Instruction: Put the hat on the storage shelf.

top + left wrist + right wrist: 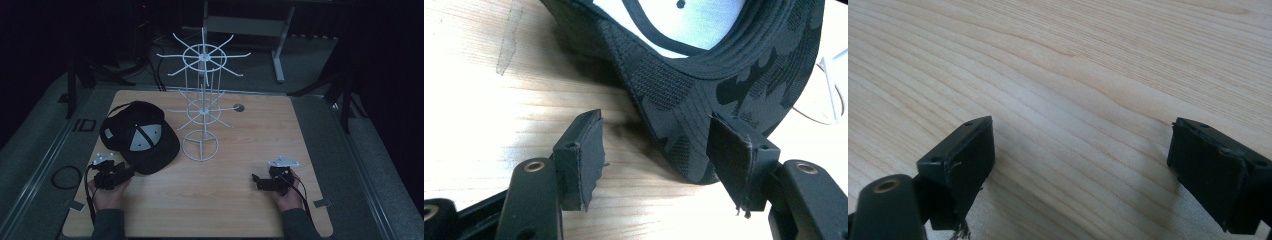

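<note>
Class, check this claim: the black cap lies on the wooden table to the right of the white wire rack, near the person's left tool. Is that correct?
Not quite. In the high view the black cap lies to the left of the white wire rack, not the right. It does lie on the wooden table, near the left tool.

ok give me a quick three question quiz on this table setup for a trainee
1. True or false: the left gripper is shut on the cap.
2. Which stands right of the cap in the high view? A) white wire rack B) a bowl C) a box
3. Fill in: the right gripper has only bare ____ between its fingers.

Key: 1 false, its fingers are open with the cap's brim just ahead between them; 2 A; 3 table.
</note>
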Demonstrator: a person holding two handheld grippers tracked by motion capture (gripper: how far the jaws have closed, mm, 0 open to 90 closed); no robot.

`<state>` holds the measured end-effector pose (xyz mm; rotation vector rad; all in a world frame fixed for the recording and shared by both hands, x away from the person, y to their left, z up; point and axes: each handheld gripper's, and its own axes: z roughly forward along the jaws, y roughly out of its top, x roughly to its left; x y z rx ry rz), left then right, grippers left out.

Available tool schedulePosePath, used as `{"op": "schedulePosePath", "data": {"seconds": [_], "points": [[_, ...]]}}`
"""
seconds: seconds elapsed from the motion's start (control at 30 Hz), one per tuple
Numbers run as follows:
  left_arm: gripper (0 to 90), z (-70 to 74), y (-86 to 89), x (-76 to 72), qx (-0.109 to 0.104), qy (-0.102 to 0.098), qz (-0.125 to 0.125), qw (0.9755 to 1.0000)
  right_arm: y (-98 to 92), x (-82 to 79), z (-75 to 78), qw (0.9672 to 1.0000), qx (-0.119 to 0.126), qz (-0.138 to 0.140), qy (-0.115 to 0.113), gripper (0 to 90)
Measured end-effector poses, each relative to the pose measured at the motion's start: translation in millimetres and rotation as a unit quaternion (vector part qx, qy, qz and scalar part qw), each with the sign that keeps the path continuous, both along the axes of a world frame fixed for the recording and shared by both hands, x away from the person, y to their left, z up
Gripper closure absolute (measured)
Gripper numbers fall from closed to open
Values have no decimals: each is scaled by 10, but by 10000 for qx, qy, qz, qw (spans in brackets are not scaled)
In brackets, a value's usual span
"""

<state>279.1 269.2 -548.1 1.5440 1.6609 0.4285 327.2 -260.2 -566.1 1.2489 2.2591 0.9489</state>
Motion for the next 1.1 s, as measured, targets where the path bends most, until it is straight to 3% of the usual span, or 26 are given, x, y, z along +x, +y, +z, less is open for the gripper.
{"op": "schedulePosePath", "data": {"seconds": [0.37, 0.63, 1.1], "points": [[376, -25, -1, 33, 0, 87, -3, 10000, 1, 2, -1, 10000, 0, 6, -6, 115], [324, -37, -31, 48, -73, 76, -175, 9998, 0, 3, -1, 10000, -1, 8, -5, 115], [373, -80, -80, 67, -136, 113, -388, 9991, 1, 2, -1, 10000, -1, 8, -6, 115]]}}
